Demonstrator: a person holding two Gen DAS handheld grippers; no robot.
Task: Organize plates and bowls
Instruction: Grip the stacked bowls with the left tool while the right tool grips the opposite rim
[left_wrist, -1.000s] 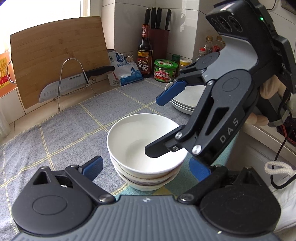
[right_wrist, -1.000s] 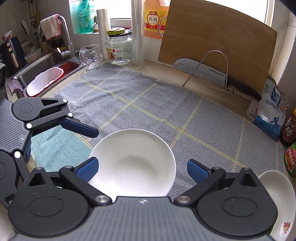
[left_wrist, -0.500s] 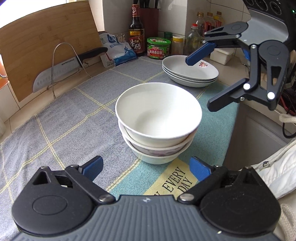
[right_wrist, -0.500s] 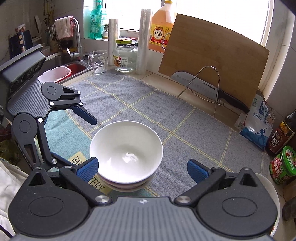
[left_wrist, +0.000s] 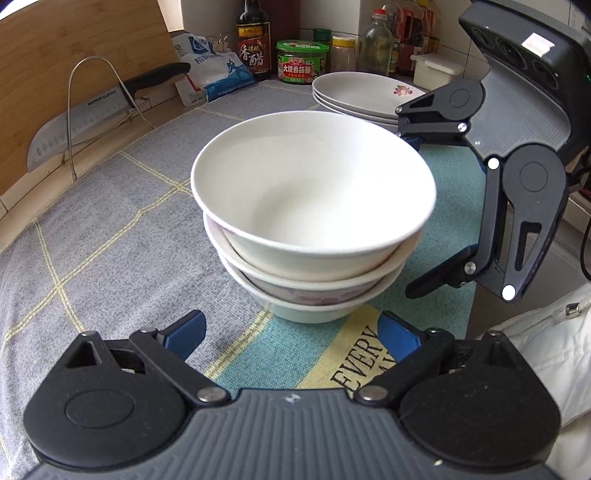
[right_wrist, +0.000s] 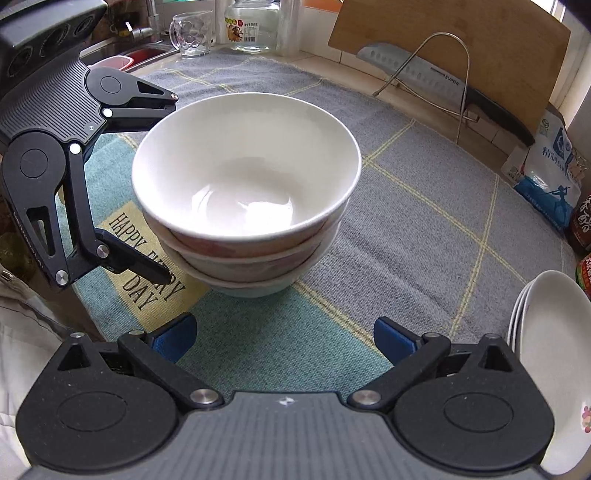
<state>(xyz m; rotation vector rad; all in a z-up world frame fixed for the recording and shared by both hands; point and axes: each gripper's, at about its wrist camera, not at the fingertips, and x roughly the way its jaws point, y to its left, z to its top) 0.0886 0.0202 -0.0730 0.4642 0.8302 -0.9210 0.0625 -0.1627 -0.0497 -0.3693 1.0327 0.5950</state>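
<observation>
Desk: covered with a grey checked cloth; everything sits on it.
Plates: a neat stack, well apart from the bowls, towards the jars at the back.
Bowls: three nested near the front edge, the top one slightly off-centre.
Left claw: jaws apart, holding nothing, just beside the bowls.
Right claw: jaws apart, also holding nothing.
Advice: probably nudge the top bowl level, gripping its rim gently so the stack stays steady.

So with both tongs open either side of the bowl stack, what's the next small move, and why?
Probably close the left tongs and right tongs in on the bowl stack to lift it; both are open, empty and level with it.
</observation>
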